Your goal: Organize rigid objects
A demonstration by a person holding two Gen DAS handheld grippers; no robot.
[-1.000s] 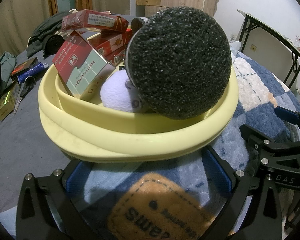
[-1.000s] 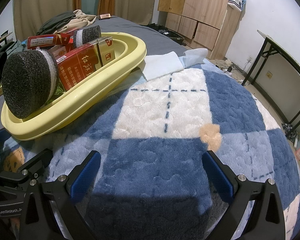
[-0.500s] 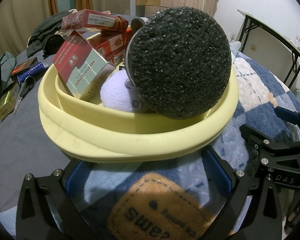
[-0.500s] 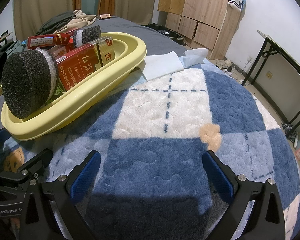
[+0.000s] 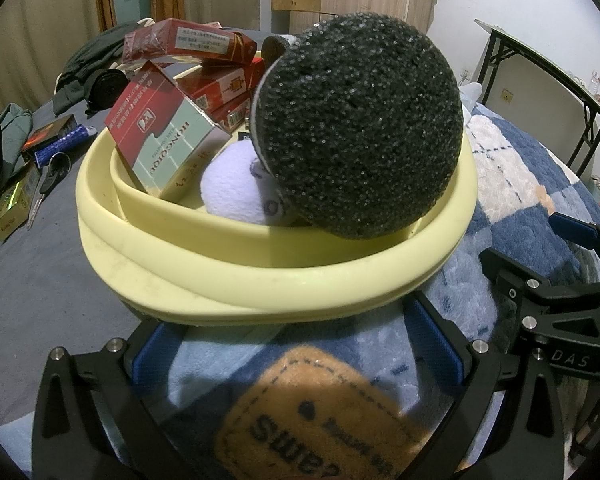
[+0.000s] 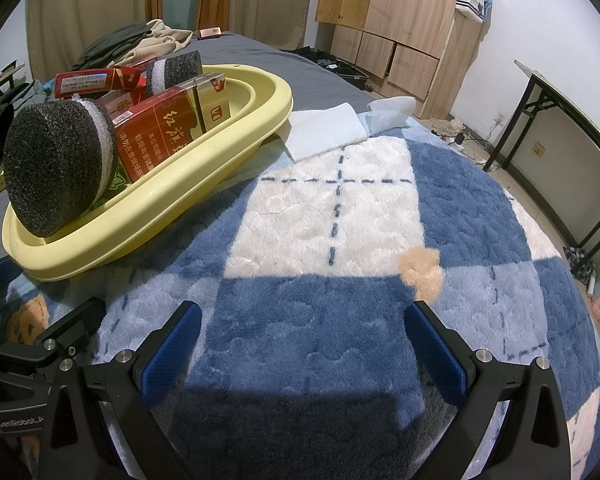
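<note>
A pale yellow basin rests on a blue and white plush blanket. Inside it lie a big black foam disc, a second smaller foam disc, several red cigarette cartons and a white plush piece. My left gripper stands open just in front of the basin's near rim, holding nothing. Over bare blanket to the right of the basin, my right gripper is open and empty.
White cloths lie beyond the basin. Small boxes, scissors and a blue tube sit on the grey sheet at left, with dark clothes behind. A black-legged table and a wooden wardrobe stand at right and back.
</note>
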